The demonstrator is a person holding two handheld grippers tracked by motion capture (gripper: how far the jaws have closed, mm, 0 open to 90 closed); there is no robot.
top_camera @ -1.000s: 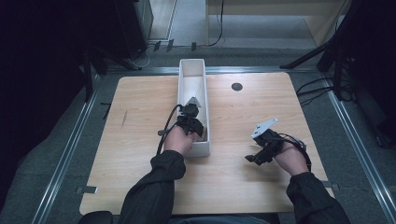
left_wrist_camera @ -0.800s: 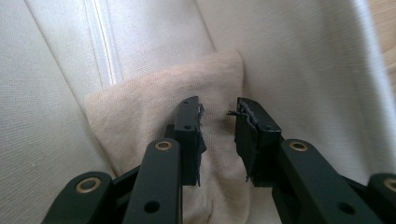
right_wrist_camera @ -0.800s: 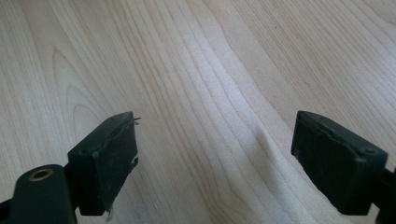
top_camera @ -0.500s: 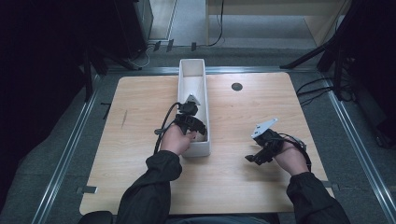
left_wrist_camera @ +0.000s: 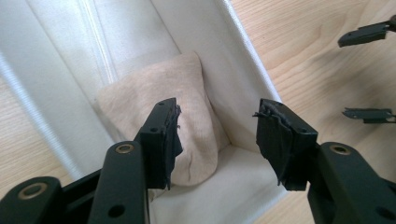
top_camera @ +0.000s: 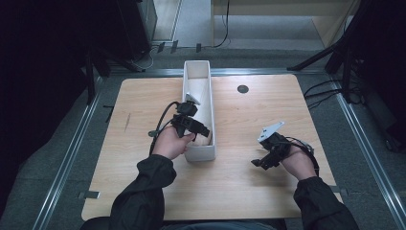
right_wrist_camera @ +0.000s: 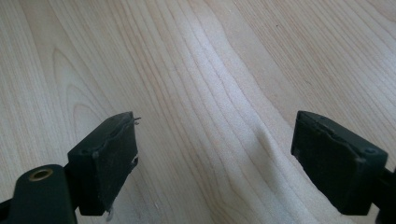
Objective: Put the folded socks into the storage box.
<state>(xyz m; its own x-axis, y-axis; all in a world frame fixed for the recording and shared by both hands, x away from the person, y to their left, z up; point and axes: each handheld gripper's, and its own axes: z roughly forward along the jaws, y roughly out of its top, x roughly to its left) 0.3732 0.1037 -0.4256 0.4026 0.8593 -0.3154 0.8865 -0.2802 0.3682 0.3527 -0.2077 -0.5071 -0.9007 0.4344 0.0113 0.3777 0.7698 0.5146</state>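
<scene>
Beige cloth (left_wrist_camera: pixel 187 112) now lies in the white bin (top_camera: pixel 206 148). My left gripper (left_wrist_camera: pixel 215 135) has just been opening, nothing held. My right gripper (right_wrist_camera: pixel 215 158) waits open too.

The left hand-held gripper (left_wrist_camera: pixel 217 135) hangs over the near end of a narrow white bin (top_camera: pixel 208 148); the bin's walls hem it in on both sides, and a beige cloth (left_wrist_camera: pixel 187 112) lies just below. Around the right hand-held gripper (top_camera: pixel 264 158) the counter (top_camera: pixel 239 191) lies bare.
</scene>
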